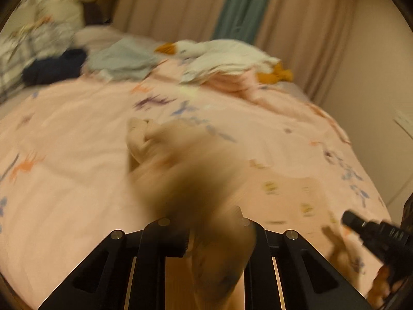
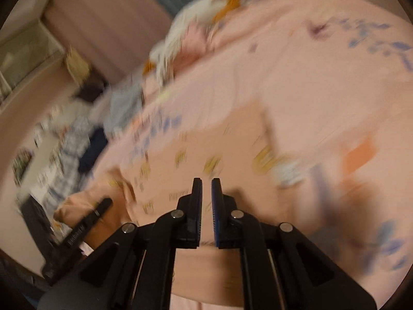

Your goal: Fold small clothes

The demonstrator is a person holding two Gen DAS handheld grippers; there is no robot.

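Observation:
A small peach garment (image 1: pixel 180 160) with little yellow prints lies on the pink bedspread (image 1: pixel 64 134). My left gripper (image 1: pixel 214 232) is shut on a bunched fold of it, which rises blurred over the fingers and hides the tips. The right gripper (image 1: pixel 371 232) shows at the lower right of the left wrist view. In the right wrist view the garment (image 2: pixel 206 149) spreads ahead of my right gripper (image 2: pixel 206 183), whose jaws stand a narrow gap apart with nothing seen between them. The left gripper (image 2: pixel 85 222) shows at the left, on the garment's edge.
A white and orange plush toy (image 1: pixel 219 54) lies on folded white and pink cloths at the bed's far side. A light blue garment (image 1: pixel 124 59), a dark blue one (image 1: pixel 54 69) and a plaid cloth (image 1: pixel 23 49) lie at the far left. Curtains (image 1: pixel 193 5) hang behind.

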